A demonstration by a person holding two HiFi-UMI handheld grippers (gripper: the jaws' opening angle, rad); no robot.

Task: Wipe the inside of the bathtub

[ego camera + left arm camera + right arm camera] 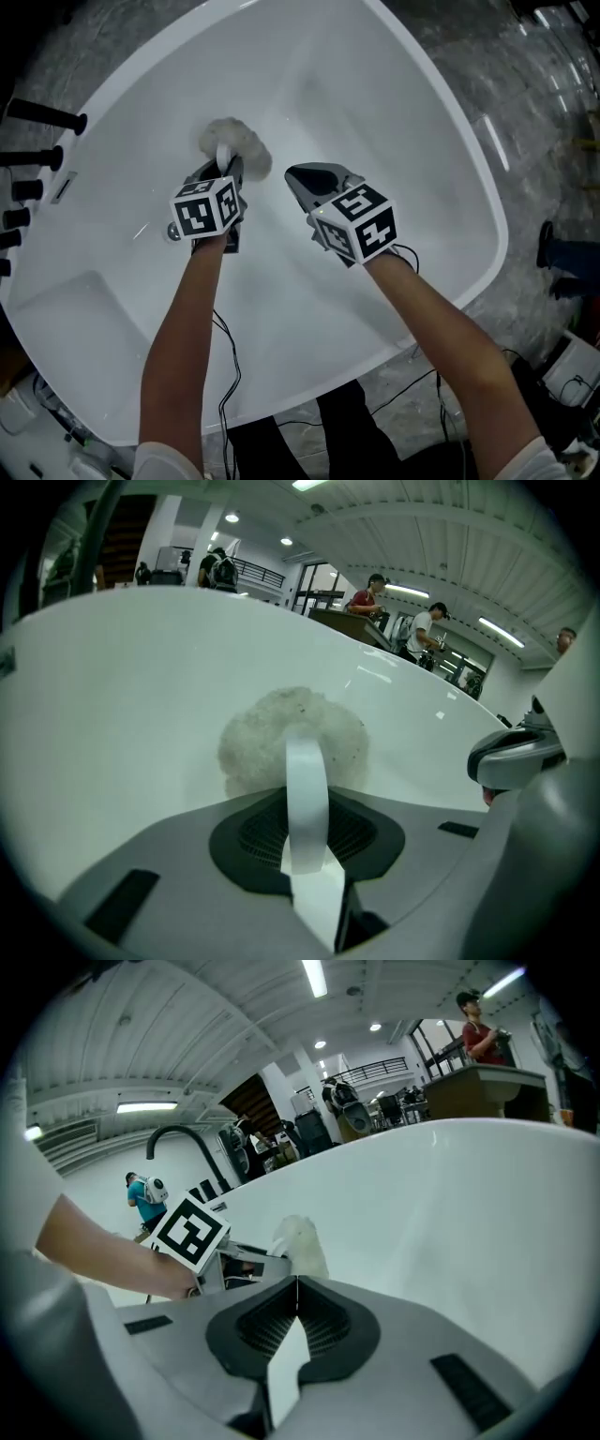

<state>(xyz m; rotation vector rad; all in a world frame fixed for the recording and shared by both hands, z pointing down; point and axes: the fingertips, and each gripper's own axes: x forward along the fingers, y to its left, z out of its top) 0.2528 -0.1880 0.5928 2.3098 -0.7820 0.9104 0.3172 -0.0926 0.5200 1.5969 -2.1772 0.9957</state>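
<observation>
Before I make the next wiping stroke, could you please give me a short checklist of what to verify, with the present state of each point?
1. Left tongs shut on the strap of the pad: ok.
2. Pad lies against the inside of the tub: ok; how firmly it presses: cannot tell.
3. Right tongs shut and empty: ok.
4. Right tongs apart from the pad, beside it: ok.
5. Cable of the left tongs hangs loose across the tub, not taut: ok.
</observation>
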